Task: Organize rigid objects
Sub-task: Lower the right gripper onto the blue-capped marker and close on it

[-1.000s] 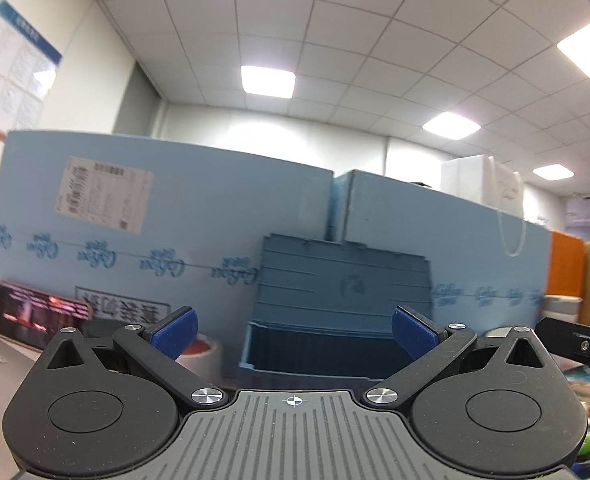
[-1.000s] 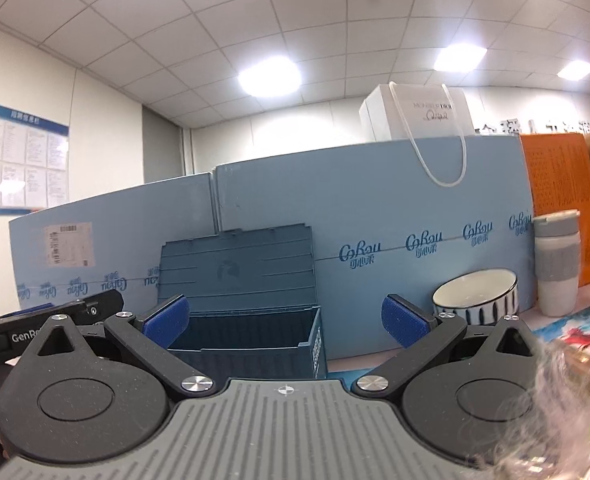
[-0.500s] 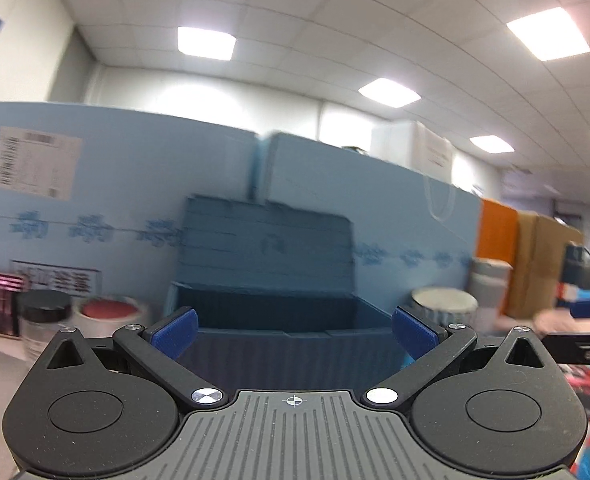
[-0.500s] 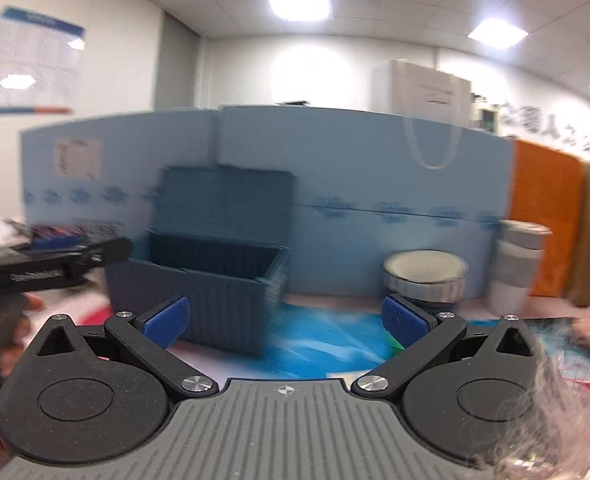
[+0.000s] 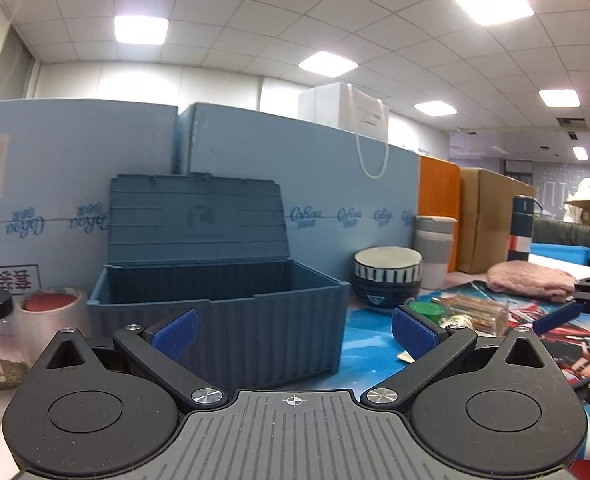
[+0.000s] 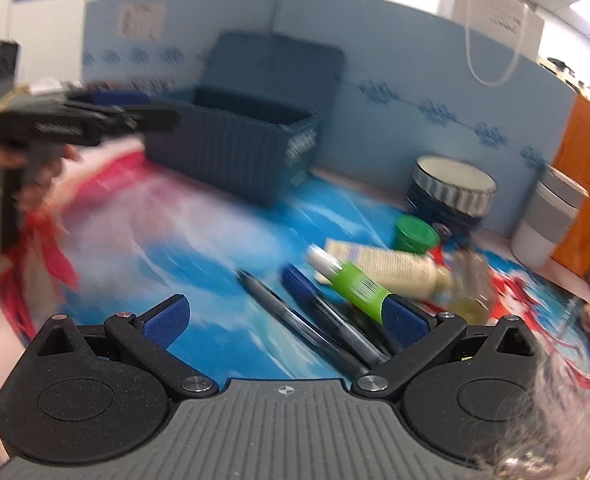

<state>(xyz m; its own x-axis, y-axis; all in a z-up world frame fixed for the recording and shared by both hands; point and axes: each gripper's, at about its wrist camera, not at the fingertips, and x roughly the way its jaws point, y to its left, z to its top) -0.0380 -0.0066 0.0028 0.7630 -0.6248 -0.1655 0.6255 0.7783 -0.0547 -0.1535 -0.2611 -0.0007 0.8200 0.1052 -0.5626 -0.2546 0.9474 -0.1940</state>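
Right hand-held gripper (image 6: 285, 318) spread wide, empty, above pens (image 6: 295, 316) and green glue stick (image 6: 349, 280) on surface (image 6: 199, 264). Left hand-held gripper (image 5: 293, 326) wide, facing open blue box (image 5: 223, 304). Risk: crowded items, wide jaws could nudge neighbours, roll pens.

table (image 6: 491, 240) | mat (image 6: 215, 248) | on mat: open blue box (image 5: 223, 300), pens (image 6: 295, 320), green tube (image 6: 347, 280), bowl (image 5: 387, 276)

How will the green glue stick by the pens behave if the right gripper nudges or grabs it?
The green glue stick lies on its side and looks cylindrical, so a nudge would probably roll it. Its smooth plastic body may slip between the right gripper pads. Likely stiff and light.
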